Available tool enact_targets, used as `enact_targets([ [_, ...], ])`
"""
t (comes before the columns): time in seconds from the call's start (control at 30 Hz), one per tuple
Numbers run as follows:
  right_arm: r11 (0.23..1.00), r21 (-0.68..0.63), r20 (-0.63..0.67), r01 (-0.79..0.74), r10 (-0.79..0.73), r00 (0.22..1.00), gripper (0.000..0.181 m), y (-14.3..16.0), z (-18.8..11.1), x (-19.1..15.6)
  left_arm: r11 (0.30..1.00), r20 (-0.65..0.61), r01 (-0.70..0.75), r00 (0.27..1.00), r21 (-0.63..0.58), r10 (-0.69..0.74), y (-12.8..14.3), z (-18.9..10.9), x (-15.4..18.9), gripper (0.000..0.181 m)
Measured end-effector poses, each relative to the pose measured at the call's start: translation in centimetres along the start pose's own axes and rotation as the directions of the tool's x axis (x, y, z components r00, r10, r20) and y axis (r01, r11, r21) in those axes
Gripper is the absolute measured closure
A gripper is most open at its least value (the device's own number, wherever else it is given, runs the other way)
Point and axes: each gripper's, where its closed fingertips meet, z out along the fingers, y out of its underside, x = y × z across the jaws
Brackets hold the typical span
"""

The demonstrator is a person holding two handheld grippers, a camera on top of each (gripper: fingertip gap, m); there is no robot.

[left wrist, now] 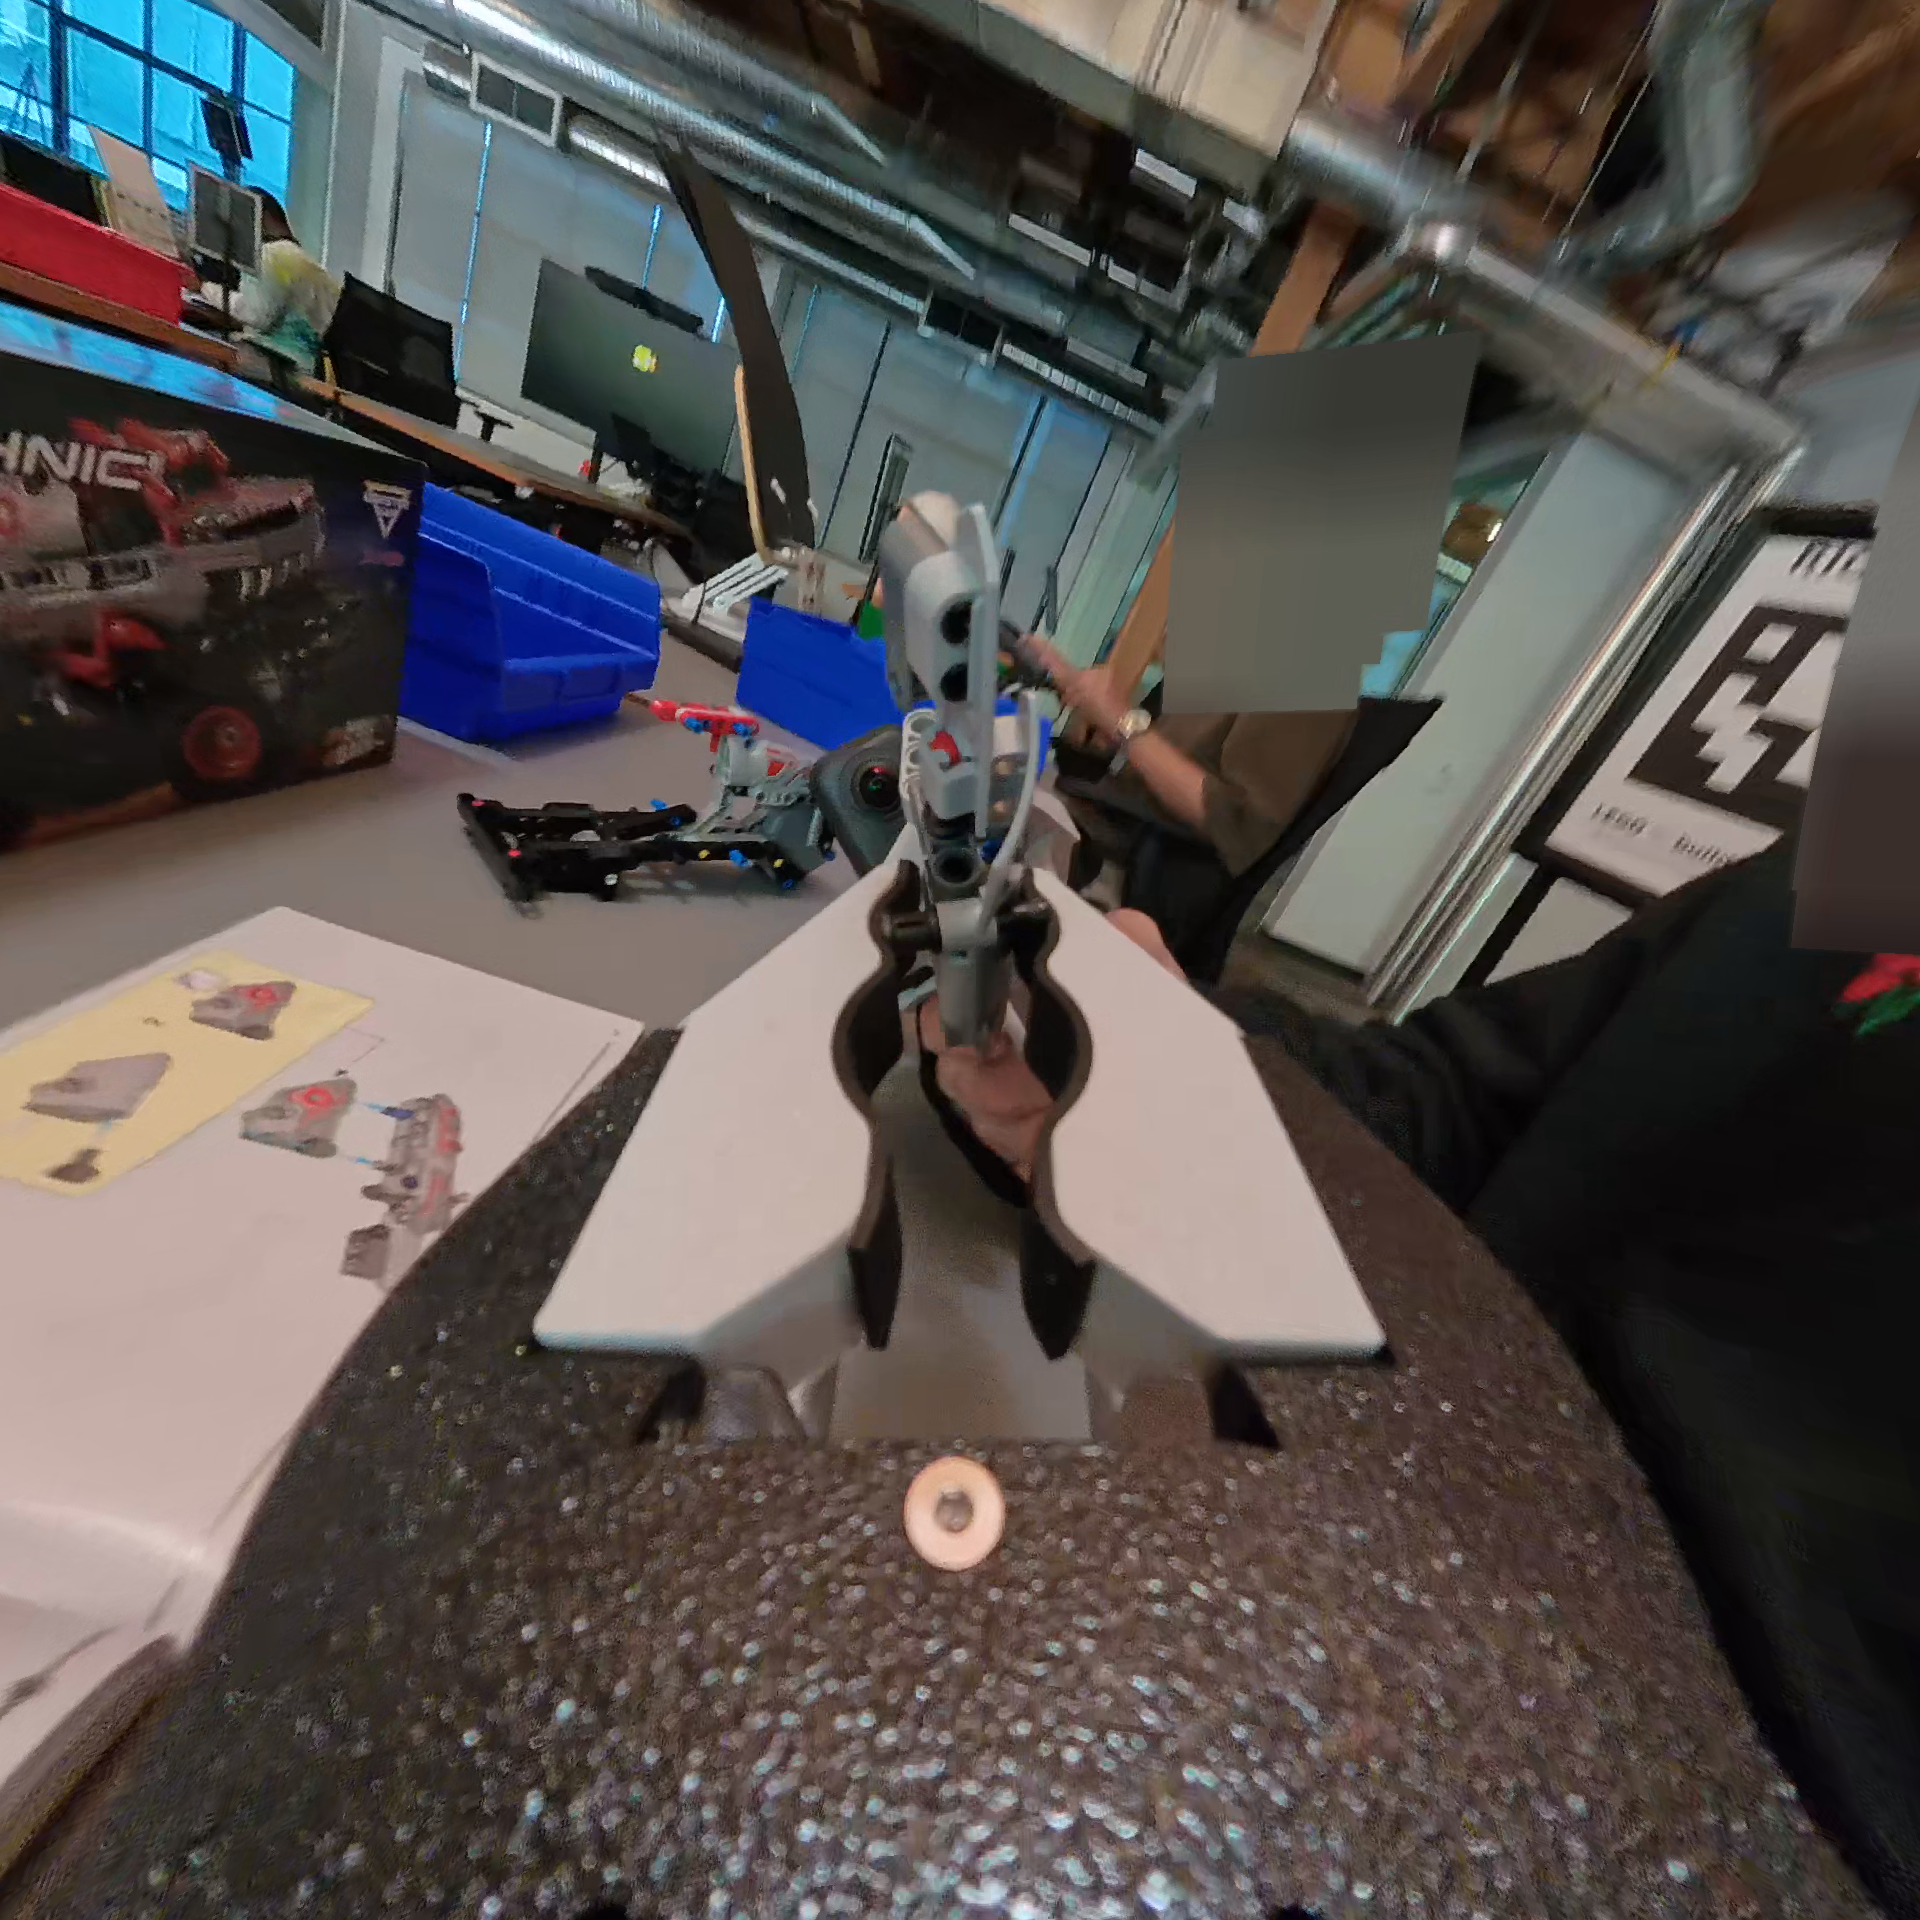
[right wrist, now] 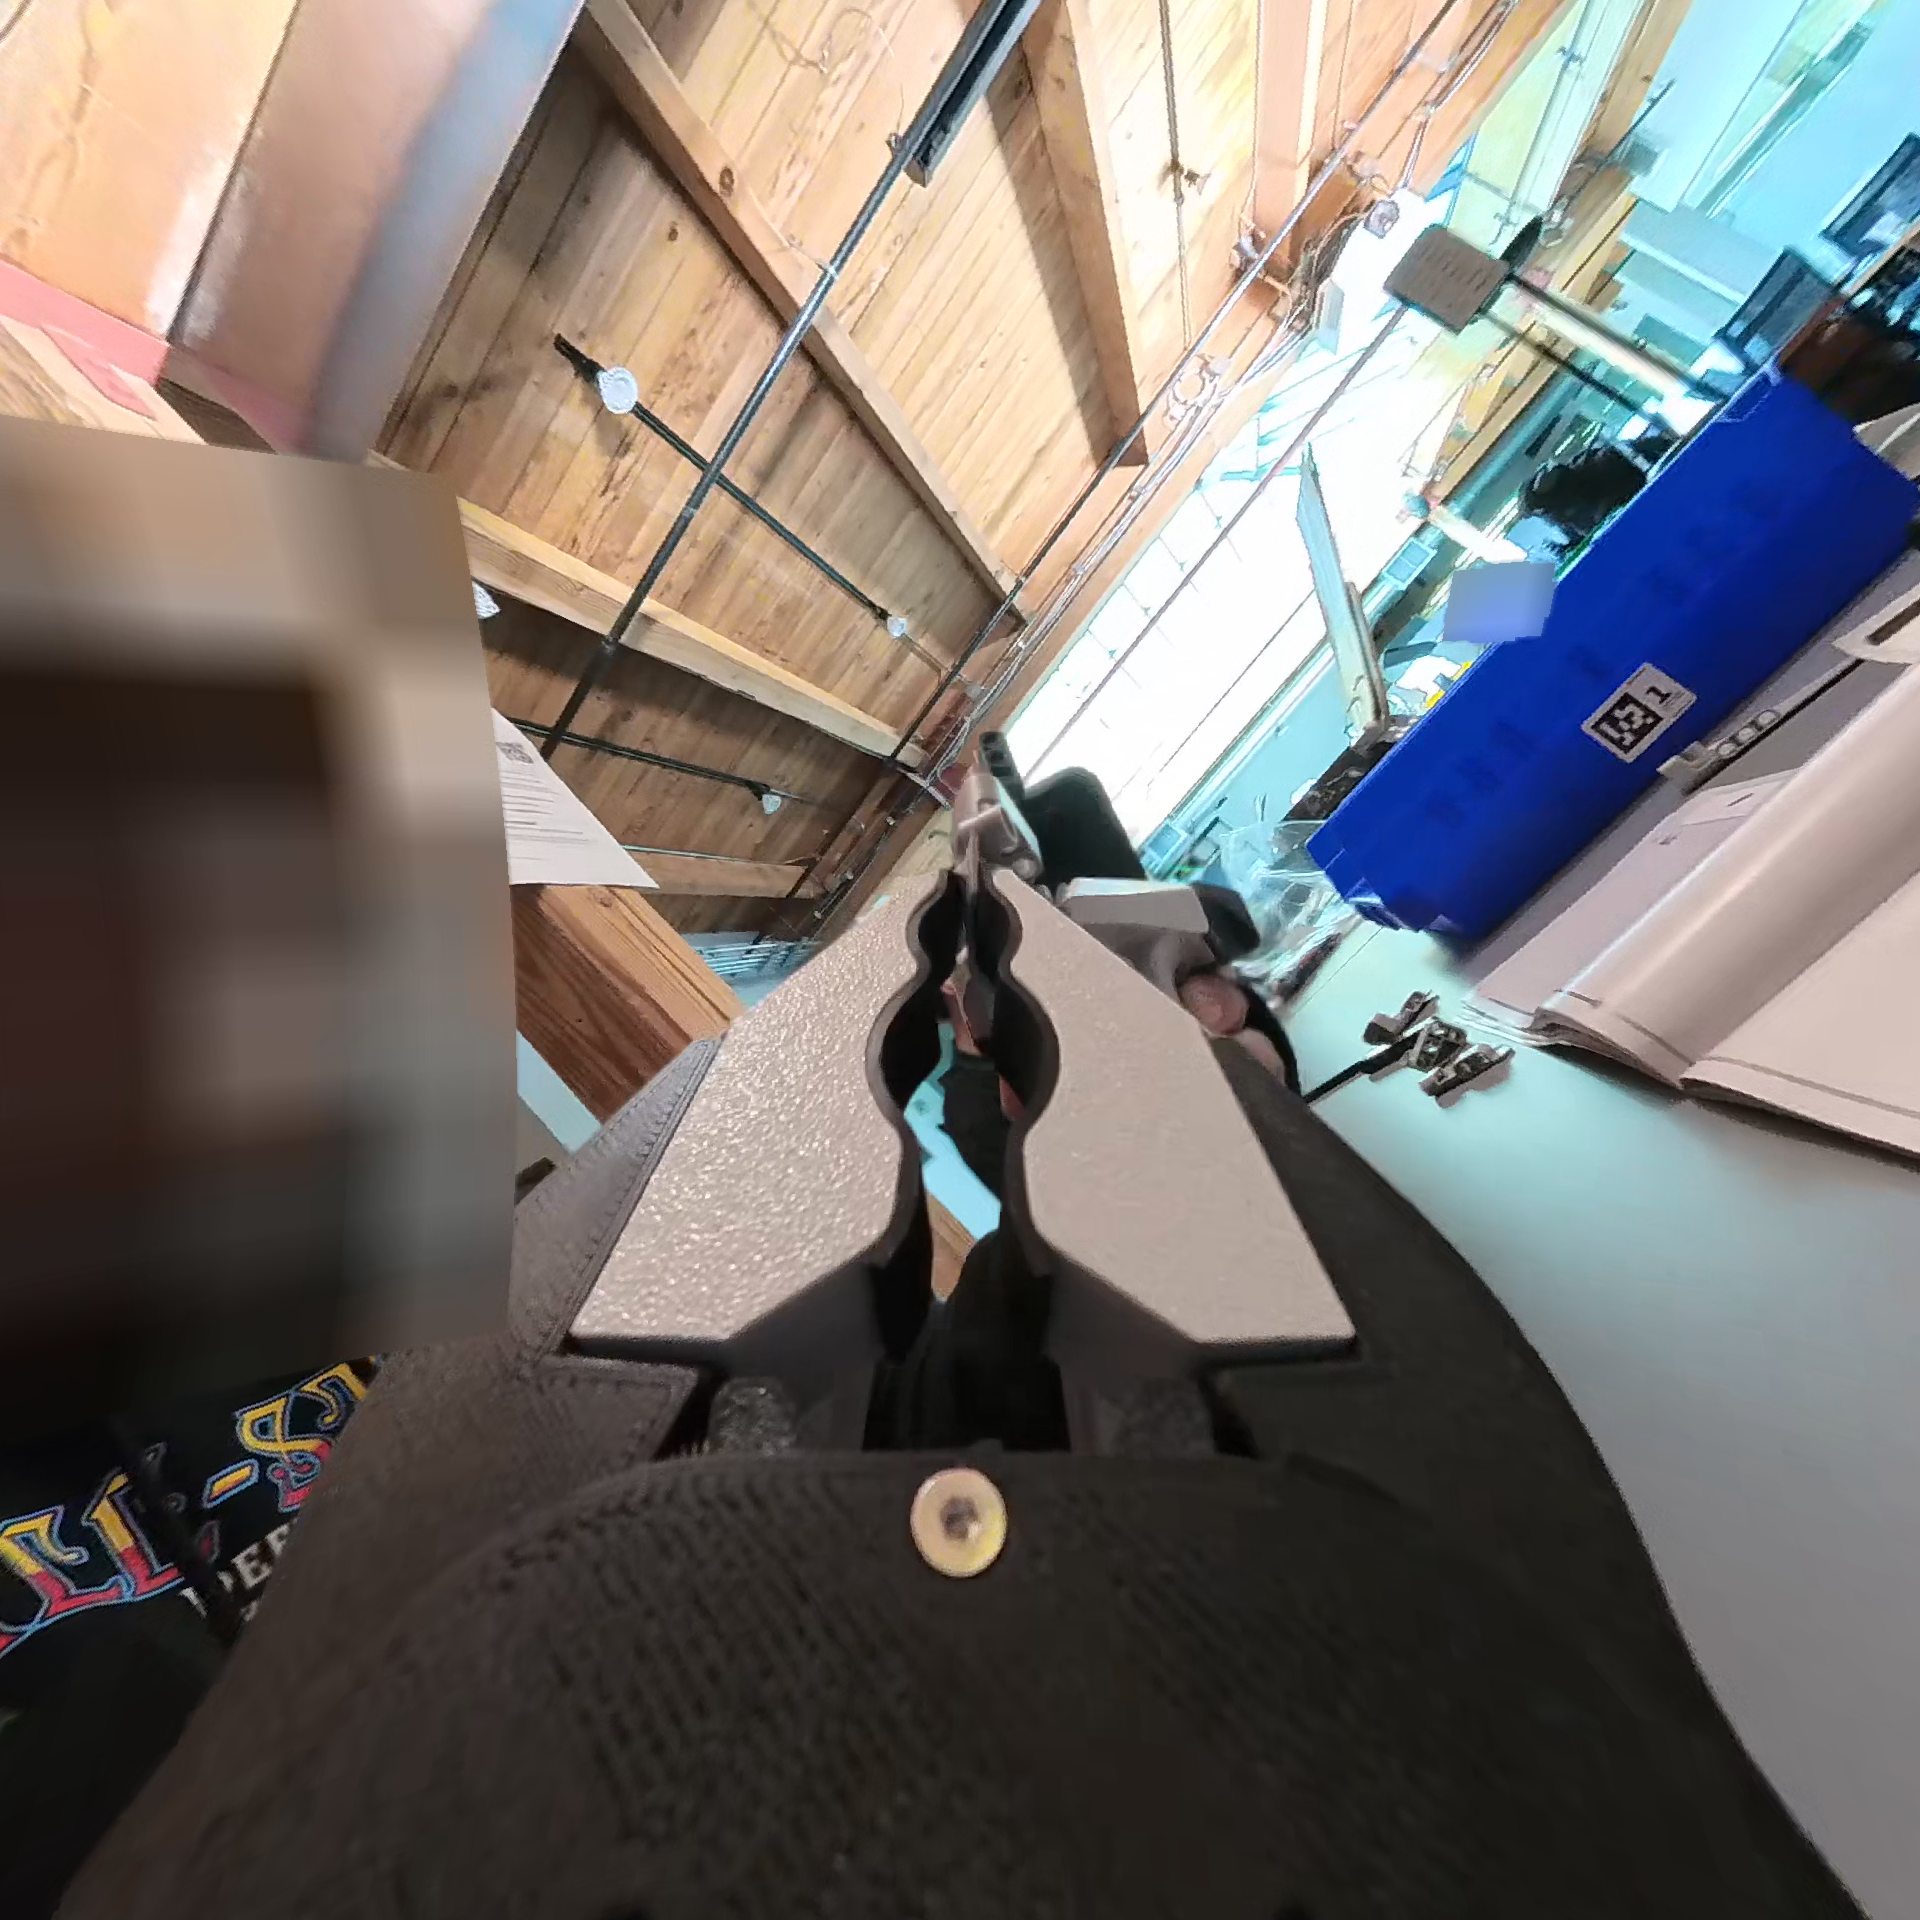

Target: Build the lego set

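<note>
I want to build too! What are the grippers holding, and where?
Both are shut on one grey Lego piece: left gripper pinches its bottom end, right gripper a thin part.

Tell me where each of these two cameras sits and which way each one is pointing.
Left wrist view: sits on the left gripper, tilted slightly upward across the table; its fingers clamp a grey lego assembly.
Right wrist view: sits on the right gripper, rolled and aimed up at the wooden ceiling; its fingers pinch a lego piece.
Shared: blue bins, open instruction booklet.

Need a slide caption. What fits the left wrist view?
Left gripper clamps a grey Lego sub-assembly above the open instruction booklet.
</note>
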Motion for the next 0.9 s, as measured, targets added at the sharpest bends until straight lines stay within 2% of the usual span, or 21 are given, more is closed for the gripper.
enact_targets([
  [0.07, 1.0, -0.005, 0.023, -0.014, 0.014, 1.0, 0.178, 0.1, 0.1, -0.2, 0.999, 0.013, -0.025, 1.0, -0.032, 0.025, -0.2, -0.1, 0.2, 0.165],
  [0.13, 1.0, -0.007, 0.036, -0.019, 0.02, 0.999, 0.178, 0.2, 0.2, -0.4, 0.997, -0.019, 0.079, 0.997, -0.008, -0.079, -0.4, -0.1, 0.3, 0.165],
  [0.2, 1.0, -0.005, -0.017, 0.018, -0.018, 1.0, 0.178, 0.1, 0.2, 0.2, 0.983, -0.034, 0.181, 0.983, 0.025, -0.18, -0.2, -0.1, -0.2, 0.165],
  [0.33, 0.998, 0.008, -0.085, 0.067, -0.066, 0.994, 0.178, -0.1, -0.3, 1.1, 0.993, 0.05, 0.114, 0.992, 0.022, -0.115, 0.4, 0.0, -1.2, 0.165],
  [0.47, 0.992, -0.029, -0.098, 0.122, -0.125, 0.987, 0.178, 0.0, 0.1, 0.7, 0.977, -0.017, 0.205, 0.979, 0.055, -0.204, -0.1, -0.1, -0.7, 0.165],
  [0.6, 0.997, 0.002, -0.049, 0.071, -0.071, 0.996, 0.178, 0.0, 0.1, 0.5, 0.996, -0.014, 0.072, 0.997, 0.058, -0.071, -0.1, 0.0, -0.4, 0.165],
  [0.67, 1.0, 0.017, 0.015, 0.012, -0.013, 1.0, 0.178, 0.1, 0.2, 0.0, 0.998, -0.034, 0.041, 0.999, 0.054, -0.039, -0.3, -0.1, 0.0, 0.165],
  [0.77, 0.999, 0.011, -0.016, 0.035, -0.034, 0.999, 0.178, 0.1, 0.2, 0.4, 0.974, -0.083, 0.221, 0.973, 0.054, -0.216, -0.1, -0.1, -0.2, 0.165],
  [0.8, 0.999, 0.009, -0.032, 0.048, -0.048, 0.998, 0.178, 0.0, 0.1, 0.6, 0.973, -0.079, 0.223, 0.973, 0.066, -0.217, -0.1, -0.1, -0.4, 0.165],
  [0.9, 0.998, -0.004, -0.043, 0.063, -0.063, 0.997, 0.178, 0.0, 0.0, 0.6, 0.998, -0.022, 0.04, 0.999, 0.049, -0.039, 0.1, 0.0, -0.5, 0.165],
])
